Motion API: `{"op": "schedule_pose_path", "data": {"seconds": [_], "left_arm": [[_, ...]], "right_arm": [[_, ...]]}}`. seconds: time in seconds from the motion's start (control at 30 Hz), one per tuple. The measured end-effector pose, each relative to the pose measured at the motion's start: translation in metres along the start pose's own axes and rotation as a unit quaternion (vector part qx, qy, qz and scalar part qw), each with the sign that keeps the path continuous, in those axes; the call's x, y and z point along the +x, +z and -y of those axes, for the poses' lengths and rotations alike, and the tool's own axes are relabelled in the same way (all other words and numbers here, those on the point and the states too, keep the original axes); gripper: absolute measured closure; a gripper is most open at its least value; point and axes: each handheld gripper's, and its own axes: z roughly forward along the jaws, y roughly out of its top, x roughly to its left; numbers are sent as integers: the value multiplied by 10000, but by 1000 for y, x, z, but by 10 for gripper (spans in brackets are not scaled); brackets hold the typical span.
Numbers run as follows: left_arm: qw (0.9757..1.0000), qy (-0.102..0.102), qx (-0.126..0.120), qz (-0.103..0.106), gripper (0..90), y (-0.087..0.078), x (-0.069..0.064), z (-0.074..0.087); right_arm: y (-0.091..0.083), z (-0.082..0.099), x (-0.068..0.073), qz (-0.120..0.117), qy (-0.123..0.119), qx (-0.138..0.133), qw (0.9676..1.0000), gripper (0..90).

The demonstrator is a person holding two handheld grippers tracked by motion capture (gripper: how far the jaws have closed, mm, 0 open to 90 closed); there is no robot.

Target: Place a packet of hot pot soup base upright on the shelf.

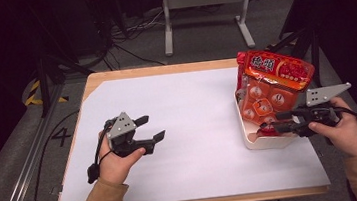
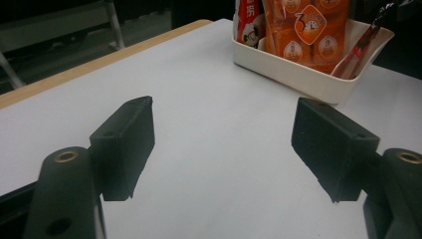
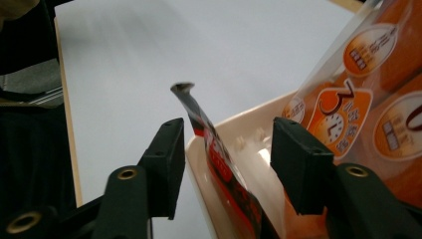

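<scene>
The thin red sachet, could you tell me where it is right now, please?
The sachet leans on the near wall of the white tray at the table's right, between the open right gripper jaws, beside the orange snack bag.

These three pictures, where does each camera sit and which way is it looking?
High view: above the person's side, looking forward and down on the table; both forearms, the left gripper and right gripper show.
Left gripper view: rides on the left gripper, looking between its open jaws across the table to the white tray.
Right gripper view: rides on the right gripper, jaws apart at the tray's rim, a thin red sachet between them.
All three share the tray and the orange snack bag.
</scene>
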Motion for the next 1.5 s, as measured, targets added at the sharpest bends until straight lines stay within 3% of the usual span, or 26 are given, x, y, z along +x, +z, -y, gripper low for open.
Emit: {"op": "schedule_pose_path", "data": {"seconds": [0.23, 0.4, 0.5, 0.67, 1.13, 1.33, 1.5], "left_arm": [[10000, -24, -1, -94, 236, -12, 0, 7], [9998, -24, -24, -188, 228, -23, 0, 12], [9997, -56, -18, -220, 224, -30, 1, 17], [9995, -122, -30, -292, 221, -41, 4, 24], [9992, -252, -4, -309, 204, -50, 8, 33], [9989, -413, -51, -224, 195, -50, 8, 43], [9988, -381, -118, -269, 186, -48, 7, 53]], "right_arm": [[2, -20, 20, 292, -263, -392, 9985, 346], [5, -33, 34, 485, -237, -698, 9961, 312], [11, -42, 48, 653, -154, -963, 9931, 289], [23, -48, 60, 802, -5, -1160, 9900, 280], [57, -40, 74, 957, 199, -1209, 9878, 247], [68, -30, 80, 1025, 284, -1423, 9841, 241], [84, -18, 87, 1144, 317, -1481, 9818, 241]]}}
